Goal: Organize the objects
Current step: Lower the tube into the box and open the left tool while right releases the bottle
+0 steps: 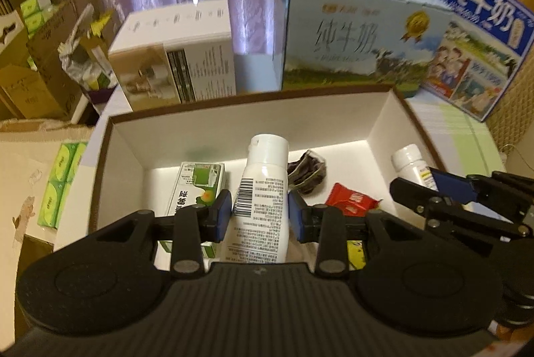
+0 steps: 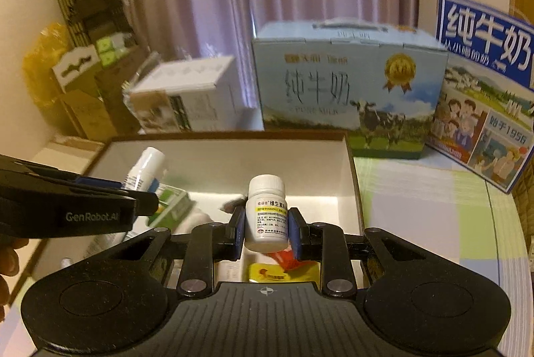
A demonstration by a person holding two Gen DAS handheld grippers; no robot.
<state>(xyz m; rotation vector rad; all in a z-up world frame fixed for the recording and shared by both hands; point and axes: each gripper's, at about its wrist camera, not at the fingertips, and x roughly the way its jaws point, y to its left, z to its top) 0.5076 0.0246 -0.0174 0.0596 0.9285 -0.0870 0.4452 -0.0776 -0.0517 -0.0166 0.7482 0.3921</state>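
A brown-rimmed box with white walls (image 1: 233, 120) stands on the table; it also shows in the right wrist view (image 2: 353, 176). My left gripper (image 1: 260, 213) is shut on a tall white lotion bottle (image 1: 263, 186), held over the box's inside. My right gripper (image 2: 265, 228) is shut on a small white pill bottle (image 2: 266, 210), held over the right part of the box. In the left wrist view the right gripper (image 1: 444, 190) and the pill bottle (image 1: 409, 161) show at the right. In the box lie a green-and-white carton (image 1: 195, 186), a dark wrapper (image 1: 307, 171), a red packet (image 1: 350, 200) and a yellow packet (image 2: 283, 272).
Behind the box stand a white carton (image 1: 180, 56), a light blue milk case (image 1: 353, 33) and a dark blue milk case (image 1: 480, 36). Cardboard boxes (image 1: 40, 79) and green tissue packs (image 1: 58, 186) are at the left. A checked cloth (image 2: 427, 206) covers the table to the right.
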